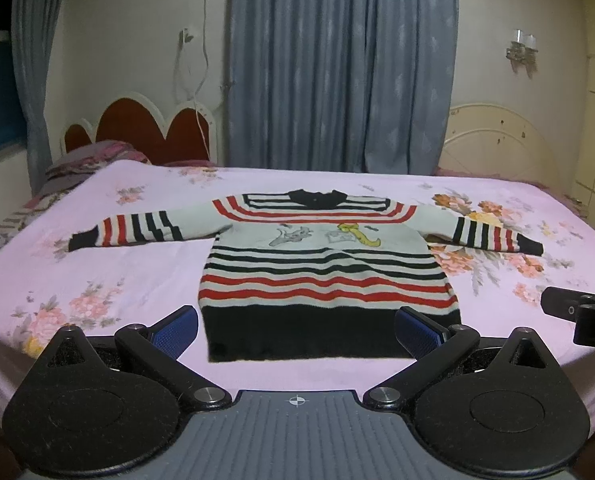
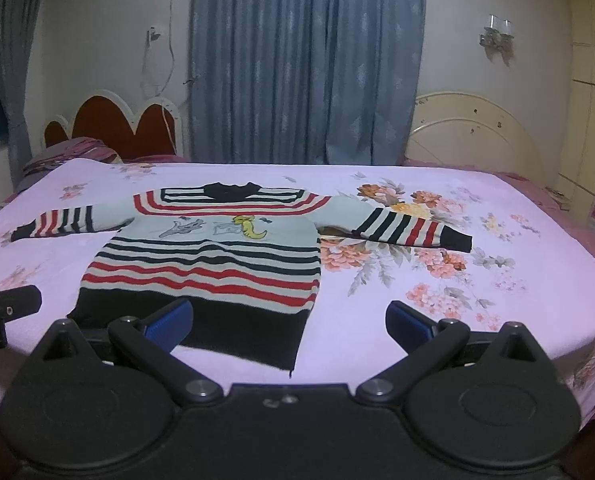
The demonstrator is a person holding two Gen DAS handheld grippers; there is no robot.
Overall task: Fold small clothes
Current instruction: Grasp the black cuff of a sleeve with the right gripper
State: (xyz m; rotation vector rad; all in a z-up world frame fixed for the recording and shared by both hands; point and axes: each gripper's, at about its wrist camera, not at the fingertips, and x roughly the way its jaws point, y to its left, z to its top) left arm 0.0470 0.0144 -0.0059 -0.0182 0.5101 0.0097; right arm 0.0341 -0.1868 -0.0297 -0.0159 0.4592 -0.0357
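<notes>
Both tools stand open and empty: your left tool (image 1: 296,330) frames the sweater's (image 1: 325,276) dark hem at lower centre, your right tool (image 2: 288,322) sits over the hem's right corner. The sweater lies flat mid-frame on the bed (image 1: 97,264), sleeves spread to either side. Risk, as a judgement: pinching the floral sheet along with the knit would drag both; a shallow bite on the thick hem may slip. The near bed edge runs just below your fingers, so room is tight there; open sheet lies left and right.
</notes>
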